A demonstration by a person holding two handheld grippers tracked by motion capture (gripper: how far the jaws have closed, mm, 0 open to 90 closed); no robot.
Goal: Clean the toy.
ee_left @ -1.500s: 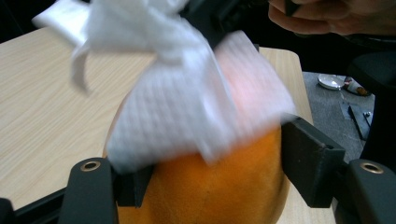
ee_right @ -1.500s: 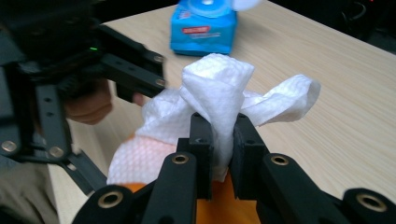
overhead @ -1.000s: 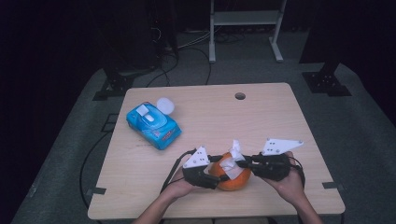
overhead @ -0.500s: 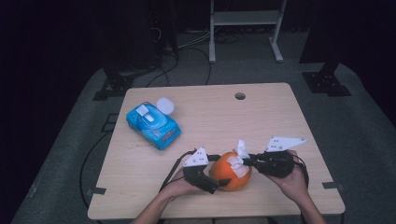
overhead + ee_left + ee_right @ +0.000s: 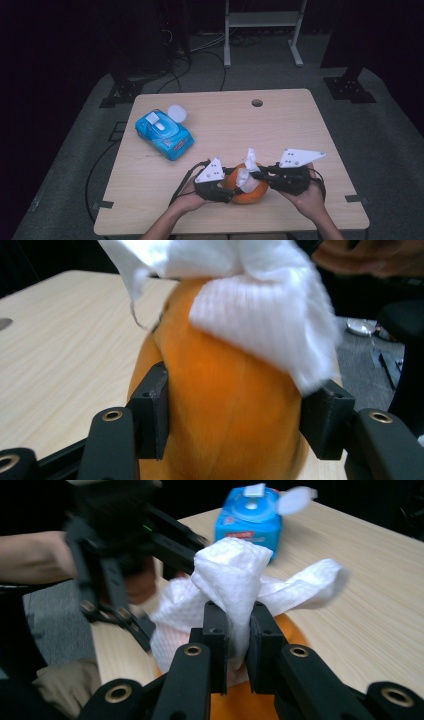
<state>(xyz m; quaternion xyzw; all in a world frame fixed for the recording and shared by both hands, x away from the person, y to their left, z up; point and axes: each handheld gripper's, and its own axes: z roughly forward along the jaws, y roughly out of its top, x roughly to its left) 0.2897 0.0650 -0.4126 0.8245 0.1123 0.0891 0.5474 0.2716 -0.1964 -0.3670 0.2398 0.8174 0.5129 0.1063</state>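
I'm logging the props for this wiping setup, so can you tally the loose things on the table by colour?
Orange: 1, the round orange object held between the left gripper's pads.
White: 1, the wipe pinched in the right gripper.
Blue: 1, the wipes pack, its white lid flipped open.
Total: 3

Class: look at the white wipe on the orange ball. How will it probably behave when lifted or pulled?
The wipe is probably floppy: it bunches and droops over the ball. It looks light, since loose corners stand up unsupported. It may tear if tugged hard, as the right hand-held gripper pinches only a thin fold.
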